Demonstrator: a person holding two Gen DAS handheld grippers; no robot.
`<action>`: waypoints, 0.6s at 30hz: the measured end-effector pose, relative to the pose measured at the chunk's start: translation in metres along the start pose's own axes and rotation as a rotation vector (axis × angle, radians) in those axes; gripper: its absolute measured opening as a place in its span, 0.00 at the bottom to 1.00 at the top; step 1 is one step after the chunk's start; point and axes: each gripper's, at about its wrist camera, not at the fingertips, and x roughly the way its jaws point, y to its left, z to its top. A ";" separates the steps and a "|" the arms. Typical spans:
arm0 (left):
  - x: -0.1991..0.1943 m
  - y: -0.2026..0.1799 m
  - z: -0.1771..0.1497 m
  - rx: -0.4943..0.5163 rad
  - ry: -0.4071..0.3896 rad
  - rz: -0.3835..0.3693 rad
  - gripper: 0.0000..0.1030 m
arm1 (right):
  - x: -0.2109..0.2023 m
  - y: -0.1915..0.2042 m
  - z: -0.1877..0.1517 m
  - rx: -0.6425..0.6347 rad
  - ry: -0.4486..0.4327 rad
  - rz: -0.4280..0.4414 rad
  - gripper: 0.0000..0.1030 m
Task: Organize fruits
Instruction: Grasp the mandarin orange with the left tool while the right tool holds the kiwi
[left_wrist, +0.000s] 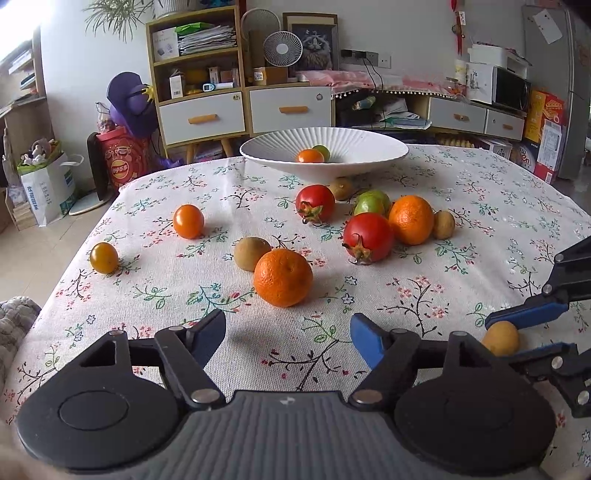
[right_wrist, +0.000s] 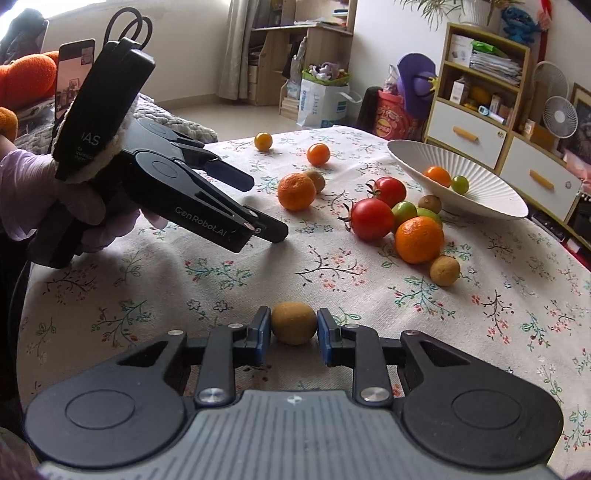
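- Closing on a small brown fruit (right_wrist: 294, 322), the right gripper (right_wrist: 293, 338) is pressing its blue pads against both sides of the fuzzy, egg-shaped piece, which is sitting well short of the white bowl (right_wrist: 491, 192) on the side nearest the camera.
- Hovering wide open and empty, the left gripper (left_wrist: 288, 338) is pointing at the nearer orange (left_wrist: 283, 277), also well short of the bowl.
- Judging by its size and matte skin, the brown fruit is likely proving light, slightly soft and easily bruised; gripping across its widest part is looking safest, since a round body can be squeezed out of flat pads.
- Lying between grippers and bowl on the floral tablecloth (left_wrist: 480, 206), glossy red tomatoes (left_wrist: 368, 237) and pebbled oranges are waiting; the ribbed, shallow bowl is already holding two small smooth fruits.
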 end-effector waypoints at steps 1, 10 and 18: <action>0.001 0.000 0.001 -0.001 -0.001 0.002 0.73 | 0.001 -0.004 0.000 0.011 0.000 -0.011 0.23; 0.011 -0.001 0.011 -0.024 0.008 0.000 0.60 | 0.007 -0.018 0.004 0.040 0.005 -0.058 0.23; 0.017 -0.002 0.019 -0.024 0.017 0.018 0.39 | 0.009 -0.019 0.006 0.025 0.009 -0.066 0.23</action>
